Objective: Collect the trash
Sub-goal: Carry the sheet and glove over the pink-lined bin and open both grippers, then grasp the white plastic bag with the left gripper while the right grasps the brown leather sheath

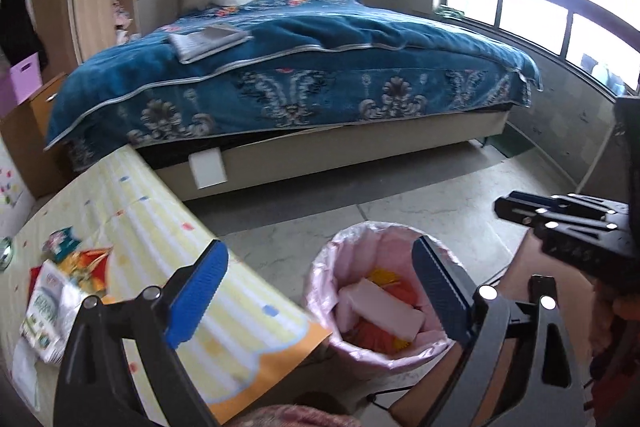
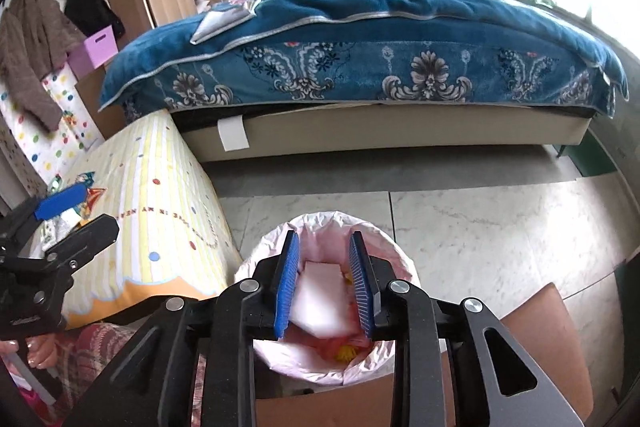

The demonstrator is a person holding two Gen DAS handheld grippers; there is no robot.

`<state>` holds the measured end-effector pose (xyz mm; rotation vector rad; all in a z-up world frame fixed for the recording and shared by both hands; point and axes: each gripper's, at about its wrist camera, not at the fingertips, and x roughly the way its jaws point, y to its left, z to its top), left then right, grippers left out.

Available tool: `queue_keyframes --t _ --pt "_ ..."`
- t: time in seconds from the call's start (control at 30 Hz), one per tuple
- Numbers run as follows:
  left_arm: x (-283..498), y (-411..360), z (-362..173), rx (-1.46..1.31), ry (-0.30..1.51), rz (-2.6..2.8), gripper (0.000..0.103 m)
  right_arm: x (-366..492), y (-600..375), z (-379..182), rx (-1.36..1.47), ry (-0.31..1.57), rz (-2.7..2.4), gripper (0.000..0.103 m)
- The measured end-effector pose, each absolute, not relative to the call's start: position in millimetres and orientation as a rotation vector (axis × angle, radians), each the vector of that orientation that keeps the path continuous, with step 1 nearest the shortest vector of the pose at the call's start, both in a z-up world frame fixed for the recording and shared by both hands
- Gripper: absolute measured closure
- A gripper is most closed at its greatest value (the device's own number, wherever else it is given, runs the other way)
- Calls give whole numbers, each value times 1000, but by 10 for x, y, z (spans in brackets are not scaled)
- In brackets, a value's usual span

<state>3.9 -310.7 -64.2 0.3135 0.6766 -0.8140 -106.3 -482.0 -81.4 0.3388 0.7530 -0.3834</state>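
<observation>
Bedroom floor, pink-lined bin [image 2: 326, 307] as landmark: white foam block [image 2: 320, 301] lies inside it, right gripper [image 2: 325, 289] above, jaws part-spread, pinching nothing. Left gripper [image 1: 320, 293] beside bin, jaws wide, empty. Remaining wipes packet [image 1: 46, 315], on surface left of bin, looks light, soft, crinkly; pinch its edge.

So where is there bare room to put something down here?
The marble floor between bed and trash bin is bare. The striped tabletop is free toward the bin; its far-left end is crowded with packets.

The left hand-held gripper [image 1: 320, 287] gapes wide and empty; the right hand-held gripper [image 2: 325, 281] stands part-open, gripping nothing, tilted downward.
</observation>
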Motion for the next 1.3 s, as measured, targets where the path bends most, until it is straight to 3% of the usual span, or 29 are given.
queue_keyframes --t 0.6,0.87,0.93,1.2,1.3 --pt "85 -1436 -489 222 671 -447 13 -578 -3531 -453 206 736 -80 71" --pt "215 -627 -616 163 706 -269 13 -229 -2916 -450 152 761 44 57" --pt "267 -442 -667 156 717 -221 13 -109 -2738 -487 138 774 72 45" --pt "458 167 -848 106 761 -98 13 364 -2088 -739 74 851 129 43" --pt "504 301 -900 89 775 -79 13 567 -1843 -874 54 878 142 37"
